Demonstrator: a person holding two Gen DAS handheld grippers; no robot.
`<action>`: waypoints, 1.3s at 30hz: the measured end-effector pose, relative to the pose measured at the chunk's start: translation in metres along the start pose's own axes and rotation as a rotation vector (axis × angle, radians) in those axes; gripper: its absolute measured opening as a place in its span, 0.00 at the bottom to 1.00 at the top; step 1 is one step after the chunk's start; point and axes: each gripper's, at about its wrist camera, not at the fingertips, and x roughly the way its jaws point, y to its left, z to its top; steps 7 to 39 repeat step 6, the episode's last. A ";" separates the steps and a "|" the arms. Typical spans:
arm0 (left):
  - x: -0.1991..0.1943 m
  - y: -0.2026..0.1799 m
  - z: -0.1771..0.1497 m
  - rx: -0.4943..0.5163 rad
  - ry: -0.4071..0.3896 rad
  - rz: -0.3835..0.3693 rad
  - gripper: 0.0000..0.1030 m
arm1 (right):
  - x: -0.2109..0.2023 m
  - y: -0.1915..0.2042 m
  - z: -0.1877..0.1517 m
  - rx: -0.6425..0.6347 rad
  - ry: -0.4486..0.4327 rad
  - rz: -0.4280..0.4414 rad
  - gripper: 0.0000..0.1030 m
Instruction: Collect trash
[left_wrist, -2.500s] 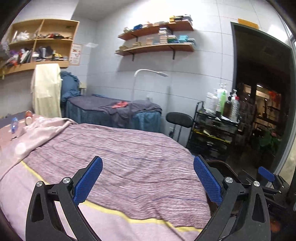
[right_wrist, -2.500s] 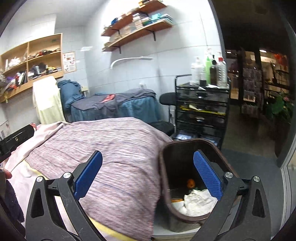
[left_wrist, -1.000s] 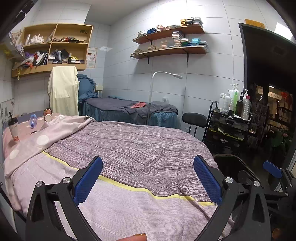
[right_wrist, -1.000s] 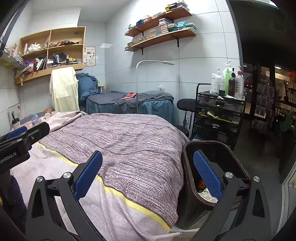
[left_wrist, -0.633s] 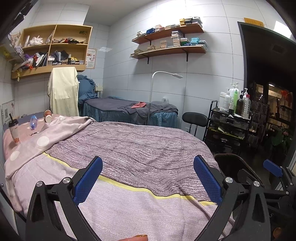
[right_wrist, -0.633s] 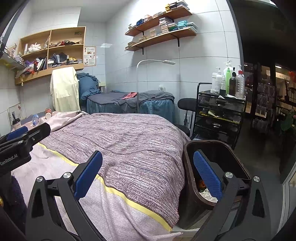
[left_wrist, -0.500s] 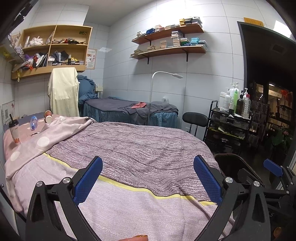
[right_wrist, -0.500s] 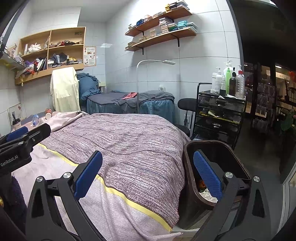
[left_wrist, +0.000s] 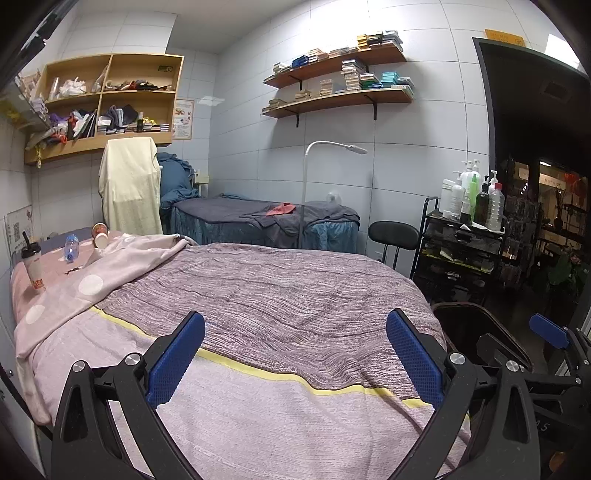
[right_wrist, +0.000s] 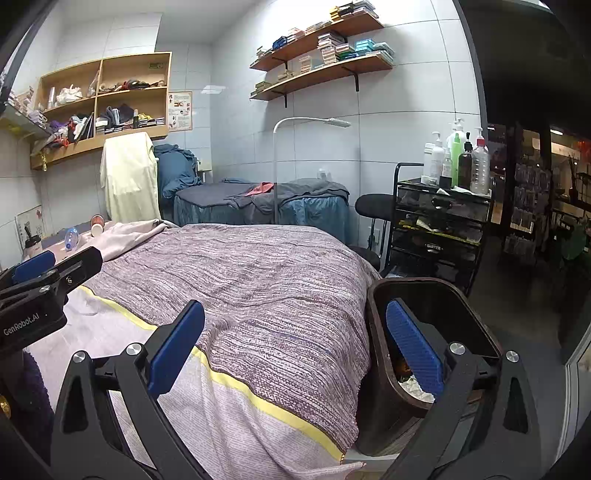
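The left gripper (left_wrist: 295, 356) is held wide open, with nothing between its blue pads, above the near end of the bed (left_wrist: 280, 295). The right gripper (right_wrist: 295, 352) is likewise spread wide and empty; one of its pads is seen in line with the mouth of the brown bin (right_wrist: 436, 302), which stands just beside the bed's right corner. Some crumpled paper and an orange scrap can be made out in the bottom of the bin, so part of the collecting may be judged as done.

What is left lies well apart from both grippers, at the far left end of the bed on the pink sheet: a tall cup with a straw (left_wrist: 32, 266), a plastic bottle (left_wrist: 71, 248) lying on its side, and a tipped paper cup (left_wrist: 99, 236). None of these is touched. The striped blanket between is seen bare of litter. A move along the bed toward that end is judged to be needed next.
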 end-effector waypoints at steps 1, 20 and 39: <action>0.000 0.001 0.000 -0.001 0.003 -0.003 0.94 | 0.000 0.000 0.000 0.000 0.000 0.000 0.94; 0.001 0.001 0.000 -0.008 0.015 -0.006 0.94 | 0.001 0.000 -0.001 0.003 0.006 0.006 0.94; 0.001 0.001 0.000 -0.008 0.015 -0.006 0.94 | 0.001 0.000 -0.001 0.003 0.006 0.006 0.94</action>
